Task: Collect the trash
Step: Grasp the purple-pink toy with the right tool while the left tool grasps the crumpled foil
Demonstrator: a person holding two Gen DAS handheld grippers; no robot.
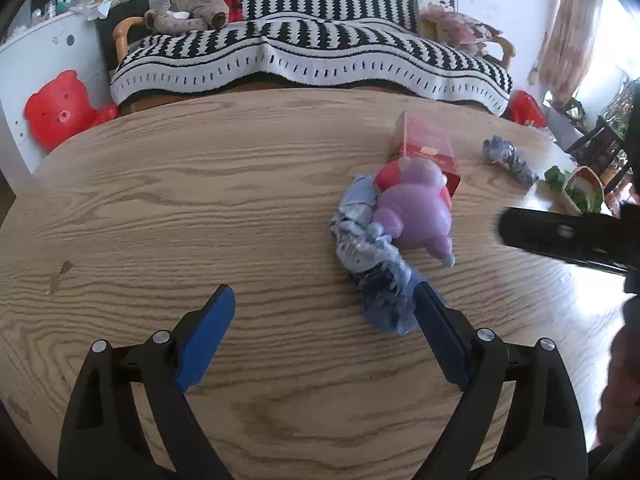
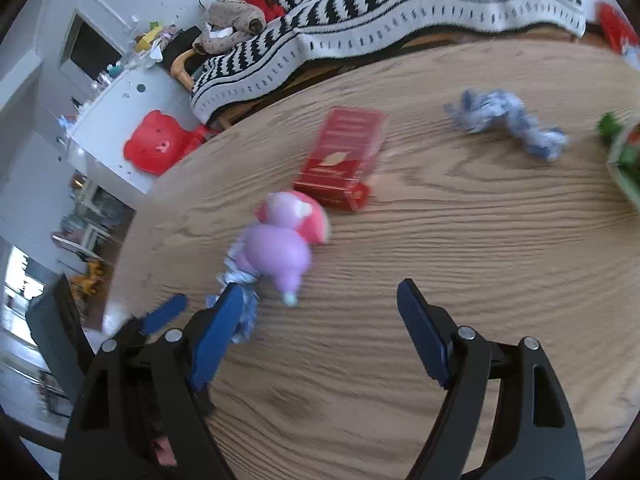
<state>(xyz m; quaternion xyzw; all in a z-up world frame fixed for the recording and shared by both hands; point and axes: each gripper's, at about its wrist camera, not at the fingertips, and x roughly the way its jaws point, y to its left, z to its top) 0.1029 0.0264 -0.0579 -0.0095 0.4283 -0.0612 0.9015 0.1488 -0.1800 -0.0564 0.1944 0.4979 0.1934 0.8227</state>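
I hold my two grippers over a big round wooden table (image 1: 160, 208). Behind it, at 12 o'clock, is a sofa with a black and white striped blanket (image 1: 312, 52).

On the table lies a crumpled blue and white wrapper (image 1: 372, 256). From my left gripper (image 1: 326, 304) it sits at about 1 o'clock, and its near end touches the inside of my right blue finger (image 1: 436, 332). A purple toy figure (image 1: 416, 208) lies on the wrapper, and a red box (image 1: 426, 146) is just behind the toy. A second crumpled blue wrapper (image 1: 506, 158) is farther off at 2 o'clock, and past it, by the table edge, is a green and red packet (image 1: 576, 190).

From my right gripper (image 2: 320, 300) the first wrapper is at 10 o'clock, beside my left blue finger (image 2: 216, 340), though I cannot tell if they touch. This view is blurry. It shows the long top of the red box, and a blue finger of my other gripper down at 9 o'clock. The left view shows the body of my right gripper as a dark bar at 3 o'clock. A red bear-shaped plastic thing (image 1: 60, 110) leans on a white cabinet (image 1: 48, 48) at 10 o'clock.

Both grippers are spread wide and hold nothing.
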